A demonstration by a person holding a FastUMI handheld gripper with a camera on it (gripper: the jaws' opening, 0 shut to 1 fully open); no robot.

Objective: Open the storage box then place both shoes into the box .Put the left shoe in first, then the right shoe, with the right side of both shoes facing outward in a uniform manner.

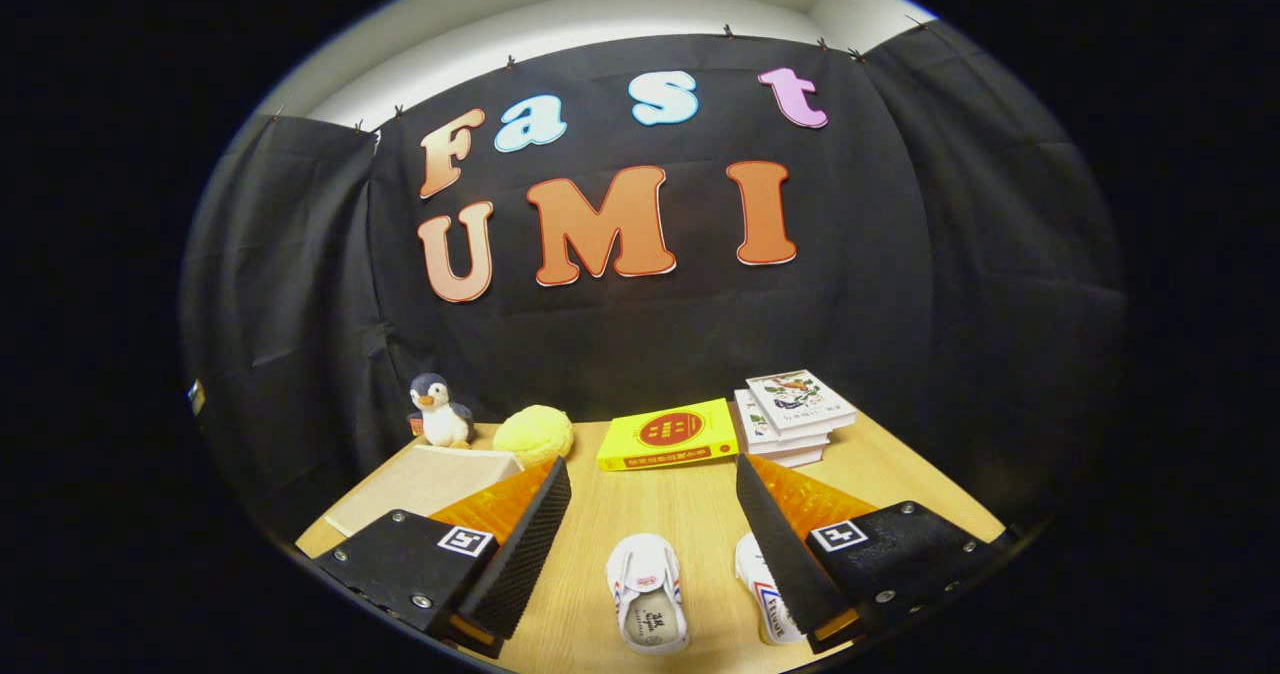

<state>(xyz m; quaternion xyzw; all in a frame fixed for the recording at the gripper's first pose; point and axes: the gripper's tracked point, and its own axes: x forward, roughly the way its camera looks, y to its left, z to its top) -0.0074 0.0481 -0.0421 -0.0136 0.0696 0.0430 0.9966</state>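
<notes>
Storage box [425, 484] lies on the table [650, 514] beyond the left finger, lid down; two shoes [648, 594] sit between the gripper's [650, 544] spread, empty fingers, toes pointing away.

The table [660, 514] looks like smooth pale wood, the two shoes [648, 589] like white cloth, the penguin [438, 411] and yellow ball [533, 434] like soft plush, the books [668, 434] glossy paper, the wall [850, 304] matt cloth.
</notes>
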